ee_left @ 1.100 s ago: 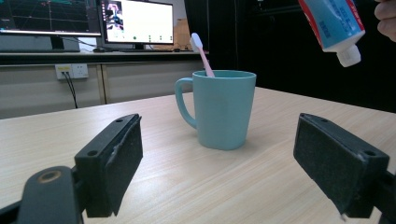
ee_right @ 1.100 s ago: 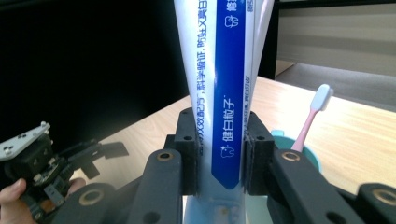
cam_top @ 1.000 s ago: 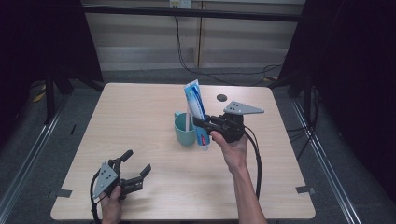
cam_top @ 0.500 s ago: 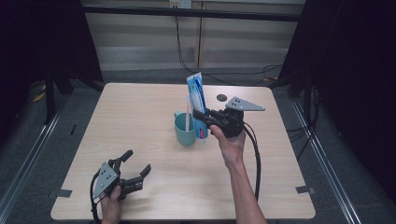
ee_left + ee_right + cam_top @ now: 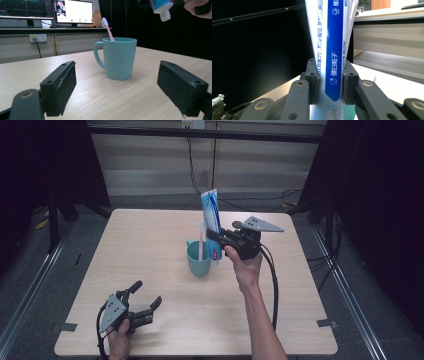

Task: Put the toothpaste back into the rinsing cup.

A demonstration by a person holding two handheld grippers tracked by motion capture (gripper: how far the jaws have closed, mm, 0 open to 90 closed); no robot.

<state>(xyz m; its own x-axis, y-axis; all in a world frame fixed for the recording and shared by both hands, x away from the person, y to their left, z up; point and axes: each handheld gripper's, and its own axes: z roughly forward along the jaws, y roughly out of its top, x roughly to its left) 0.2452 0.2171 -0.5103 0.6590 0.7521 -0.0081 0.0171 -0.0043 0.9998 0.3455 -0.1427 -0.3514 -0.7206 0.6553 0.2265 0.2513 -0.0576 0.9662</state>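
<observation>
Dark curtains ringed the table (image 5: 165,225); the right gripper (image 5: 216,236) pinched the tube (image 5: 212,215) upright, cap down, just beside the mug (image 5: 199,261); best lowered straight in, clear of the toothbrush (image 5: 201,242); the left gripper (image 5: 145,304), jaws spread, rested well apart from the mug.

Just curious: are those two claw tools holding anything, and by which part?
The right gripper clamps a toothpaste tube around its lower body, cap down. The left gripper holds nothing.

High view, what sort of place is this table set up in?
Probably a lab or office recording station: a light wooden table ringed by black curtains, cables trailing along the floor, and lit computer monitors on a desk behind the teal plastic mug.
</observation>
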